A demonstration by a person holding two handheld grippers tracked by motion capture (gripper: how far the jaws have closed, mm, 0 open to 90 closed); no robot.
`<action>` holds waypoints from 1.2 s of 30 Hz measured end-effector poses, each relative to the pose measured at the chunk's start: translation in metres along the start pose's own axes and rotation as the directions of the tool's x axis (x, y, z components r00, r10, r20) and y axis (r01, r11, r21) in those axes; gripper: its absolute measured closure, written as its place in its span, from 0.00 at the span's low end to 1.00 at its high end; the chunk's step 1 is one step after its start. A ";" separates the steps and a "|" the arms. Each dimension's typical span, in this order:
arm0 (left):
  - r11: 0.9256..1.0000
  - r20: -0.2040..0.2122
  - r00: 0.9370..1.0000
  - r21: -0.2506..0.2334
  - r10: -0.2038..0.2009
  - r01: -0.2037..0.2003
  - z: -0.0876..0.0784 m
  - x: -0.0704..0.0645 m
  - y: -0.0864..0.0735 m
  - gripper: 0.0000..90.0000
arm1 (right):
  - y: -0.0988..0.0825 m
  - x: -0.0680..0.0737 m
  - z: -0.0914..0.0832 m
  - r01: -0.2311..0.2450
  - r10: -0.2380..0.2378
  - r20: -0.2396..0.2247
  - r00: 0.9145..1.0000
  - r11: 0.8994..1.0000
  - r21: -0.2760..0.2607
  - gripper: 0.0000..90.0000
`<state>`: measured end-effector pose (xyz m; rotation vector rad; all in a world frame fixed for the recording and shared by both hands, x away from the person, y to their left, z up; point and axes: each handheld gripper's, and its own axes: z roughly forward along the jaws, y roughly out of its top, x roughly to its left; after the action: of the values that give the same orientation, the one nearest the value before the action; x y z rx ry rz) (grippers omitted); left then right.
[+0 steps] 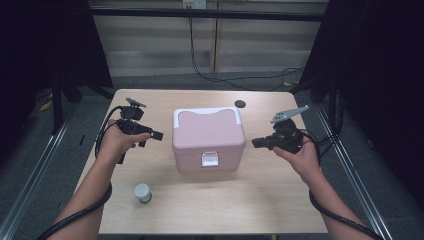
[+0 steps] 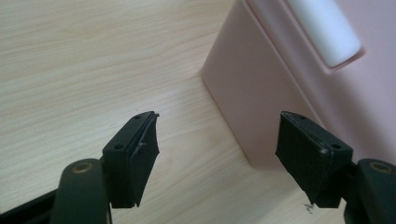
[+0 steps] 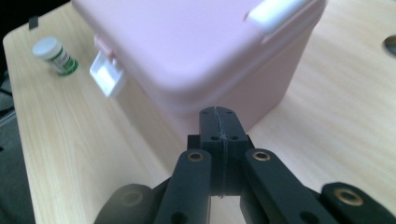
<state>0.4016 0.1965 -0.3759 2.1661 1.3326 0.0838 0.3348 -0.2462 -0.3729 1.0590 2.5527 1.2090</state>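
Note:
A pink lidded box (image 1: 208,140) with a white handle and a white front latch (image 1: 210,159) stands closed in the middle of the table. My left gripper (image 1: 156,135) hovers just left of the box (image 2: 280,79), its jaws wide apart with nothing between them. To the right of the box (image 3: 196,51) my right gripper (image 1: 256,143) points at its side, pads pressed together and empty. The latch (image 3: 108,77) hangs down from the lid. A small white-capped bottle with a green label (image 1: 143,193) stands near the front left.
The wooden table (image 1: 250,200) has a dark round hole (image 1: 240,104) behind the box. Black cables trail from both grippers off the front edge. Metal rails run along the floor on either side.

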 end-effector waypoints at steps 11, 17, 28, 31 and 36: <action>0.999 -0.007 1.000 -0.040 0.003 -0.003 -0.001 0.000 0.004 0.31 | 0.038 0.004 0.002 0.033 -0.031 0.038 0.999 0.998 -0.045 1.00; 0.994 0.002 1.000 -0.105 -0.025 0.025 -0.007 0.000 0.013 0.30 | 0.046 0.011 0.014 0.051 -0.050 0.033 0.998 0.998 -0.035 1.00; 0.986 -0.001 1.000 -0.166 0.006 -0.006 -0.016 -0.017 0.044 0.30 | 0.046 0.010 0.025 0.050 -0.050 0.020 0.999 0.999 -0.009 1.00; 0.985 0.016 1.000 -0.171 0.005 -0.002 -0.014 -0.021 0.050 0.30 | 0.046 0.010 0.026 0.054 -0.054 0.022 0.998 0.998 -0.010 1.00; 0.982 0.013 1.000 -0.189 0.006 -0.003 -0.007 -0.029 0.058 0.31 | 0.046 0.011 0.026 0.051 -0.051 0.026 0.998 0.999 -0.007 1.00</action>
<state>0.4306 0.1566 -0.3331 2.0067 1.2590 0.1891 0.3615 -0.2026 -0.3549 0.9944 2.5370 1.1840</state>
